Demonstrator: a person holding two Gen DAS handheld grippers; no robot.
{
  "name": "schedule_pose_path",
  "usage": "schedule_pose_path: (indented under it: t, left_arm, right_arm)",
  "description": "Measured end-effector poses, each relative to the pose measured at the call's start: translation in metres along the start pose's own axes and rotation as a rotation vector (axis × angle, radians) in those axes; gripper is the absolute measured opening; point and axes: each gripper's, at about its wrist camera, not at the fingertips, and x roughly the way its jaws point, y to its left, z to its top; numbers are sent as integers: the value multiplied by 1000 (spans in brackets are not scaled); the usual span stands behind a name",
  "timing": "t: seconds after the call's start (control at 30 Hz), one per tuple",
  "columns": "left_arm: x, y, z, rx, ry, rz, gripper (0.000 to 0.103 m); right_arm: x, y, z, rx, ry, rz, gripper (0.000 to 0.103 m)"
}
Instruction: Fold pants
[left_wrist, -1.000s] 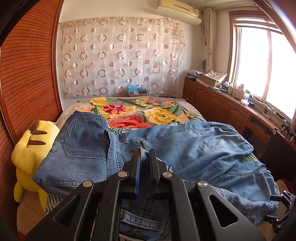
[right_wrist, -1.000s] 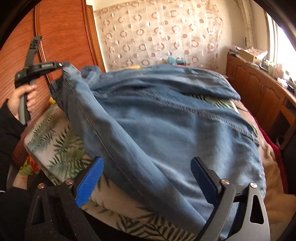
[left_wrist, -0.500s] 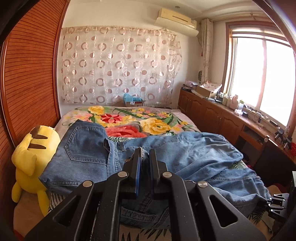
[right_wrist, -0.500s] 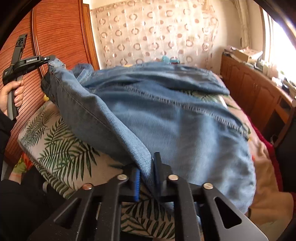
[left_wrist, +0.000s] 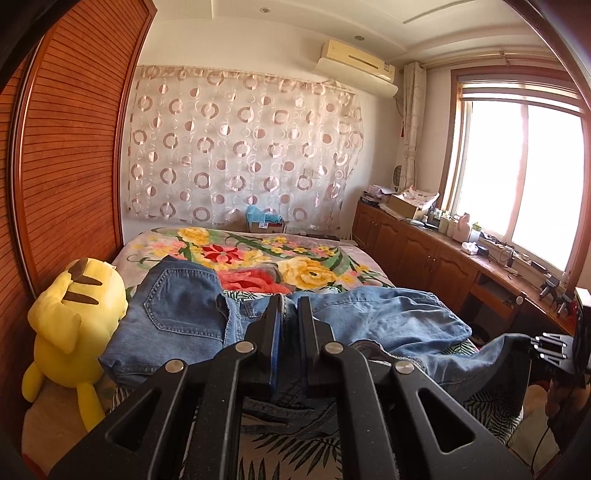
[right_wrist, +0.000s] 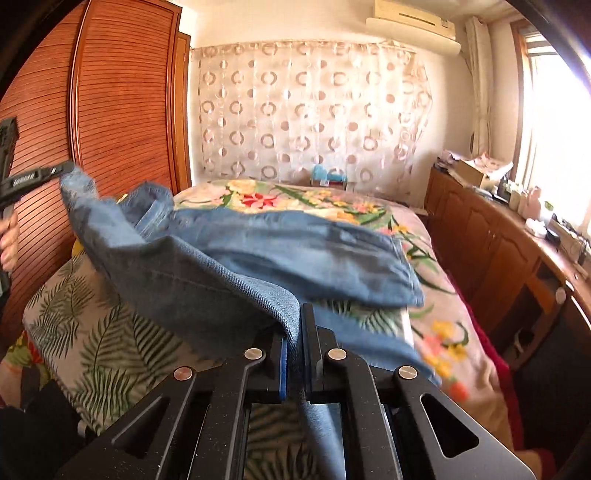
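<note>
- Left of our left fingers, a yellow plush leans at the bed's edge against the slatted wardrobe, touching the jeans' waist end.
- Our left gripper is clenched on the jeans; denim shows between its fingers, and the back pocket lies just left of them.
- Ahead of those fingers the floral blanket runs to the circle-patterned curtain.
- Right of them a jeans leg stretches across the bed to our right gripper, seen at the frame's edge holding the cloth up off the bed.
- In the right wrist view, far left of the fingers, a hand holds our left gripper, with the jeans' corner lifted in it.
- From there the jeans sag down to our right gripper, which is clamped on a folded denim edge raised above the leaf-print sheet.
- Right of these fingers, the other leg rests on the blanket, and beyond it stand wooden cabinets beneath the window.
</note>
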Motion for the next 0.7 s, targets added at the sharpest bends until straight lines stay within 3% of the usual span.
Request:
schedule_pose_path:
  t: [0.37, 0.7]
  left_arm:
    - [-1, 6, -9, -7, 3, 4, 9]
    - [0, 11, 2, -6, -30, -1, 9]
  right_arm:
    - [18, 5, 16, -25, 26, -12, 6]
    - [24, 0, 42, -53, -38, -17, 6]
